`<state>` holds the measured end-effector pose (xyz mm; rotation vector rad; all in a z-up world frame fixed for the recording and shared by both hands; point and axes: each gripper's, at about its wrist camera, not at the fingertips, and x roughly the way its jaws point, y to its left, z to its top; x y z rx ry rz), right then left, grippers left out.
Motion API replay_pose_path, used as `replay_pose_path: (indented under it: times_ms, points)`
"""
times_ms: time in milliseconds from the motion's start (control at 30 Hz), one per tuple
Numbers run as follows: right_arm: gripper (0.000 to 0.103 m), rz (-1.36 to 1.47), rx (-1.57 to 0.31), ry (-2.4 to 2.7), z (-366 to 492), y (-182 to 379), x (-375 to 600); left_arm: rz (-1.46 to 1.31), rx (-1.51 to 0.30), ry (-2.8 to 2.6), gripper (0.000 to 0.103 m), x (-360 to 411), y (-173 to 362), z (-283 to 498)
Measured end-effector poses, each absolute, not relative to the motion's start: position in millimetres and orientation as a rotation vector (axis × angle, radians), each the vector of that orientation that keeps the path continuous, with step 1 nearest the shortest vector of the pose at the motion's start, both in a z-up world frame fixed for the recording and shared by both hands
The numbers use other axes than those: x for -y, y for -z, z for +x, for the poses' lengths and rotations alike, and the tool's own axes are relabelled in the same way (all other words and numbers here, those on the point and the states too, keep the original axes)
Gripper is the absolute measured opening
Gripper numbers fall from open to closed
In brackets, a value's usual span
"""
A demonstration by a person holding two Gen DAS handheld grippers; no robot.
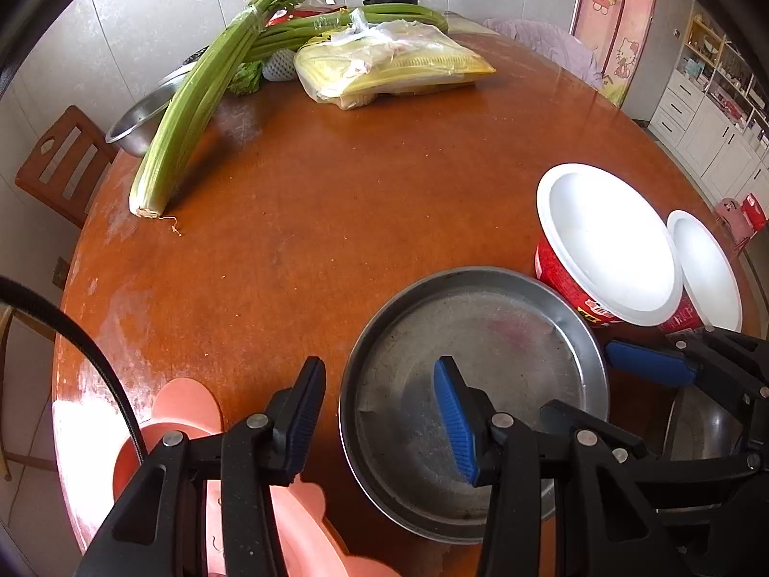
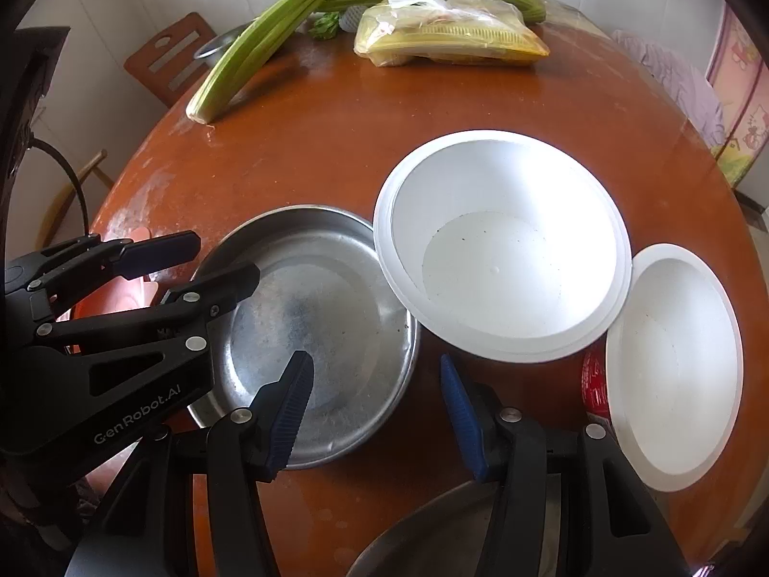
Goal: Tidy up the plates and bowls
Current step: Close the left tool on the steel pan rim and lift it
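Observation:
A round steel plate (image 1: 480, 336) (image 2: 336, 288) lies near the table's front edge. My left gripper (image 1: 379, 413) is open, its jaws straddling the plate's near-left rim; it also shows in the right wrist view (image 2: 192, 264). A pink plate (image 1: 187, 423) lies under the left gripper. A large white foam bowl with red sides (image 1: 605, 245) (image 2: 504, 240) leans on the steel plate's right rim. A smaller white bowl (image 1: 706, 274) (image 2: 673, 365) sits beside it. My right gripper (image 2: 375, 408) is open above the steel plate's near edge and bare table. A second steel dish (image 2: 432, 533) lies below it.
The round brown table (image 1: 336, 202) holds celery stalks (image 1: 192, 106), a plastic bag of food (image 1: 384, 62) and a steel bowl (image 1: 139, 125) at the far side. A wooden chair (image 1: 62, 163) stands at the left. White cabinets (image 1: 711, 110) stand at the right.

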<state>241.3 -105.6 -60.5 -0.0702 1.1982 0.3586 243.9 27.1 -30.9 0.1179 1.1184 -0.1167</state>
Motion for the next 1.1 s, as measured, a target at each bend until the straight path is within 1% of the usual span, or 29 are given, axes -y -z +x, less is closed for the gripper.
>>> replay_pose_path:
  times_ms: [33, 67, 100, 267, 333, 600, 1100]
  points:
    - [0.056, -0.073, -1.2, -0.358, 242.3, 61.4, 104.8, 0.112, -1.122, 0.114, 0.046, -27.6, 31.8, 244.7]
    - [0.056, -0.071, -1.201, -0.359, 243.3, 62.2, 104.4, 0.1, -1.126, 0.115, 0.041, -28.7, 33.2, 245.7]
    - [0.056, -0.07, -1.203, -0.361, 244.5, 63.1, 103.4, 0.098, -1.134, 0.12, 0.038, -28.8, 34.9, 247.2]
    - [0.056, -0.1, -1.216, -0.357, 245.2, 68.8, 98.9, 0.121, -1.151, 0.094, 0.03, -29.0, 42.4, 248.9]
    - [0.055, -0.104, -1.218, -0.366, 244.5, 69.9, 97.0, 0.11, -1.154, 0.099, 0.03, -30.1, 43.2, 248.8]
    - [0.055, -0.079, -1.222, -0.39, 242.2, 66.0, 96.7, 0.097, -1.14, 0.105, 0.03, -31.9, 36.7, 242.7]
    - [0.055, -0.075, -1.133, -0.423, 222.1, 31.8, 92.0, 0.061, -1.068, 0.094, 0.03, -43.2, 4.2, 222.1]
